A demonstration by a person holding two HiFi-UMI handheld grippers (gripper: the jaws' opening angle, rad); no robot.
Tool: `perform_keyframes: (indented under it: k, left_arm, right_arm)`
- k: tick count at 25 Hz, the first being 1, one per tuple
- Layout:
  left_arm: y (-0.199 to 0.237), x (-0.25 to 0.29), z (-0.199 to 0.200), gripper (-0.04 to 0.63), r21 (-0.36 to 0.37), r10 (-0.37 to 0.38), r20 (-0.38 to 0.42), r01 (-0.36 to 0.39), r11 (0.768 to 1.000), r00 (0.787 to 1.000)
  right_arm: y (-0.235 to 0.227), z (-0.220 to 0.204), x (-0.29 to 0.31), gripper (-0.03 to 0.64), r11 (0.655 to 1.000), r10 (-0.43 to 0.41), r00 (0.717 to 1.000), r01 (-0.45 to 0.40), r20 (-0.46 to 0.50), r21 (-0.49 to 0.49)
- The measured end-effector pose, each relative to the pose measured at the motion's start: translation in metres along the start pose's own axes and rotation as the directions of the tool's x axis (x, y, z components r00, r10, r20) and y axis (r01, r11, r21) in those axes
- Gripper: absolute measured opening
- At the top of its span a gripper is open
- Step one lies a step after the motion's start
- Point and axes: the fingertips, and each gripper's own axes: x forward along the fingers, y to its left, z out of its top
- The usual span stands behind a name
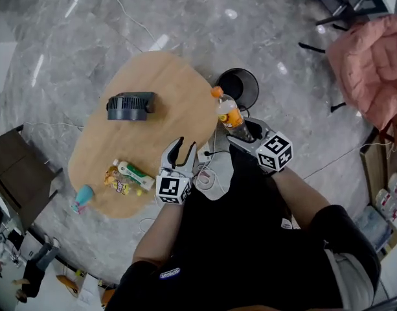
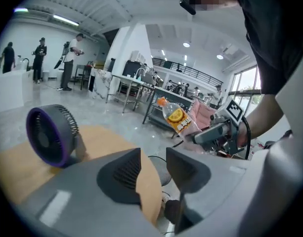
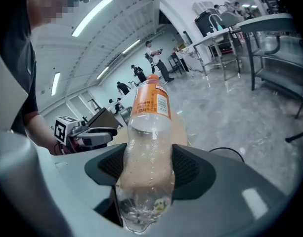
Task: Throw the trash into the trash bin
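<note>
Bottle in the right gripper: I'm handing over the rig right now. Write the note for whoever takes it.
Right gripper: jaws shut on the orange-capped bottle, held near the black trash bin, not released.
Left gripper: jaws open, empty, at the table edge.
On the table: tube, wrappers, small blue object; the fan is probably not trash.
Done: bottle picked up.
Left: drop the bottle in, then fetch the rest.
</note>
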Motion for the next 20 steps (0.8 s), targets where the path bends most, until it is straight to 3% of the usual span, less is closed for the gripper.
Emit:
perform_keyframes:
  k: [6,14,17,20]
  left_arm:
    - [-0.041,0.062,0.016,0.164,0.08,-0.106,-0.022,0.108,0.991,0.994]
    - [-0.048,0.085,-0.002,0.164,0.108,-0.153,-0.071,0.16,0.981,0.986]
    - [-0.045,0.083,-0.009,0.164,0.113,-0.147,-0.08,0.155,0.981,0.986]
    - [-0.041,0.078,-0.012,0.164,0.123,-0.137,-0.085,0.147,0.981,0.987]
  right_arm:
    - [-0.068,-0.025,-0.03,0.31,0.992,-0.082,0.996,0.084,-0.024,0.099]
    - [-0.111,-0.077,-0.018,0.31,0.973,-0.089,0.983,0.12,-0.161,0.198]
    - [-0.13,-0.099,-0.009,0.31,0.941,-0.083,0.975,0.146,-0.208,0.307]
    - [-0.153,-0.12,0.002,0.31,0.877,-0.082,0.968,0.184,-0.239,0.444]
